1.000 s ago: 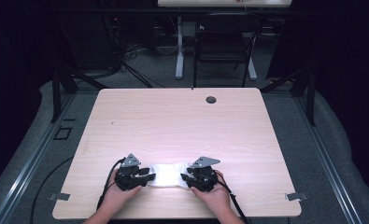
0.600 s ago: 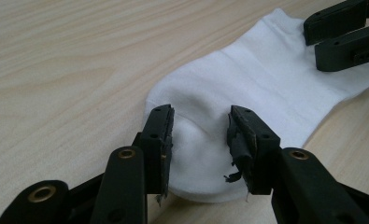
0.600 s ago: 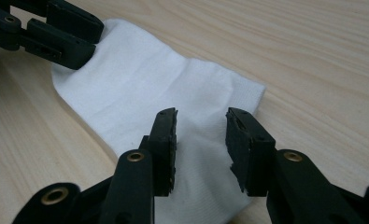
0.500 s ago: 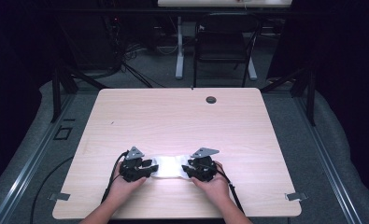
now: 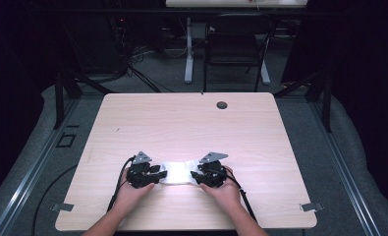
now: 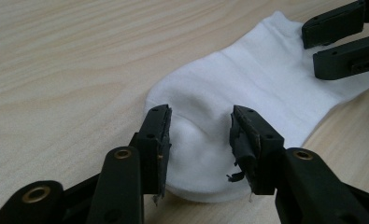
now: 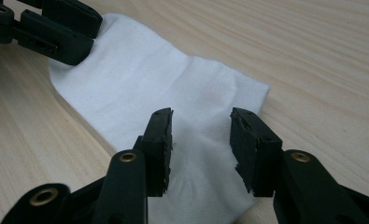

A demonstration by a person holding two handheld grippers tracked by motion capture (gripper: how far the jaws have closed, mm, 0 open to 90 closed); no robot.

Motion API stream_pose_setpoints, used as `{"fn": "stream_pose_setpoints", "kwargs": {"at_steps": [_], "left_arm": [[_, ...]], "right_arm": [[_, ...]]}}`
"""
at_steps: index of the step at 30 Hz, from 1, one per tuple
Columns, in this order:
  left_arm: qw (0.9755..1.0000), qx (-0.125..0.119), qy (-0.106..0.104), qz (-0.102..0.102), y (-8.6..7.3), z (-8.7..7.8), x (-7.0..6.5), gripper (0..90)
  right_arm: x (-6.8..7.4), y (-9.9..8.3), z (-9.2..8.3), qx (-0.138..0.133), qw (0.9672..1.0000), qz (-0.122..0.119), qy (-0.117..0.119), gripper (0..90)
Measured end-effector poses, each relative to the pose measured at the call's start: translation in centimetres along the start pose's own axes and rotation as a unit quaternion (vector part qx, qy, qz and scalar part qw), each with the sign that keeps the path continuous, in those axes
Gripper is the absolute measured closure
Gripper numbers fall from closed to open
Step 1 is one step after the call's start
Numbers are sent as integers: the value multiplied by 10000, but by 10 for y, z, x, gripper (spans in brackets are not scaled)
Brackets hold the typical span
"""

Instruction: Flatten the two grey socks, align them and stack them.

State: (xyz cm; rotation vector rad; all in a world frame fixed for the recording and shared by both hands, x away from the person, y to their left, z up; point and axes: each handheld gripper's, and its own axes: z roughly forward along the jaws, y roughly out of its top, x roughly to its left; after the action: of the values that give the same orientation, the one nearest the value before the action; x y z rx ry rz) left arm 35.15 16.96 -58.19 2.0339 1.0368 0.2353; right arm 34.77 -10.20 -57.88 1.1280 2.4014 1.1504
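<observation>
flat white cotton sock near table's front edge, midway | left gripper jaws apart over one end | right gripper jaws apart over other | light wooden table bare toward back edge

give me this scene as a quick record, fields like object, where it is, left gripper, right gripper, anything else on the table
object: white sock, lying flat
where: near edge of the wooden table, between both grippers
left gripper: open, jaws over the sock's rounded end
right gripper: open, jaws over the sock's other end
hands: one on each gripper, left hand, right hand
other: dark round grommet near the far edge
</observation>
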Motion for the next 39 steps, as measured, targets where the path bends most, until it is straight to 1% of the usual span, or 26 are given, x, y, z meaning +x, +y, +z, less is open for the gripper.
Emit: {"fn": "stream_pose_setpoints", "kwargs": {"at_steps": [1,2,3,6,13,15,16,19,20,22,23,25,27,29,30,31,33,35,37,38,39], "left_arm": [[10000,1,0,3,0,0,0,572],[10000,2,-2,-1,0,0,0,572],[10000,-9,-8,-39,0,0,0,571],[10000,-24,-18,-57,0,0,1,563],[9999,-105,22,-28,2,-4,1,487],[9999,-95,32,-75,3,-6,2,476],[10000,-47,68,-44,4,-7,3,475],[9999,-57,101,-48,7,-12,3,467],[9999,-71,89,-59,8,-14,3,464],[9999,-102,106,-41,9,-17,1,463],[9999,-102,113,-7,10,-19,0,461],[9998,-99,141,58,10,-23,-2,460],[9998,-97,131,101,11,-26,-3,459],[9997,-178,122,121,12,-30,-6,459],[9997,-179,110,142,12,-33,-7,459],[9996,-209,106,131,12,-35,-8,459],[9996,-225,72,142,12,-39,-10,458],[9996,-217,45,162,12,-44,-11,457],[9995,-271,35,155,11,-49,-13,455],[9994,-296,50,176,11,-52,-13,452],[9994,-317,54,153,10,-54,-14,450]], "right_arm": [[0,0,0,32,10000,-11,11,588],[0,0,0,8,10000,19,9,586],[0,0,0,16,10000,17,7,583],[0,0,0,16,10000,14,26,581],[2,2,-4,12,10000,53,-13,567],[2,3,-5,5,10000,62,-22,561],[2,2,-6,-42,9999,108,-39,559],[1,3,-11,-33,10000,36,-73,546],[1,3,-11,-64,9999,48,-89,541],[1,4,-15,-78,9999,11,-117,530],[1,5,-17,-131,9998,4,-144,521],[1,7,-21,-142,9998,-33,-160,513],[1,8,-27,-214,9995,-23,-251,508],[2,8,-32,-242,9991,8,-356,505],[3,8,-35,-275,9988,29,-409,501],[3,7,-38,-327,9985,70,-426,500],[3,6,-44,-320,9985,114,-434,498],[4,5,-50,-310,9984,116,-455,499],[5,4,-56,-349,9983,145,-446,498],[6,3,-59,-346,9984,121,-439,498],[8,2,-62,-387,9982,114,-442,498]]}}
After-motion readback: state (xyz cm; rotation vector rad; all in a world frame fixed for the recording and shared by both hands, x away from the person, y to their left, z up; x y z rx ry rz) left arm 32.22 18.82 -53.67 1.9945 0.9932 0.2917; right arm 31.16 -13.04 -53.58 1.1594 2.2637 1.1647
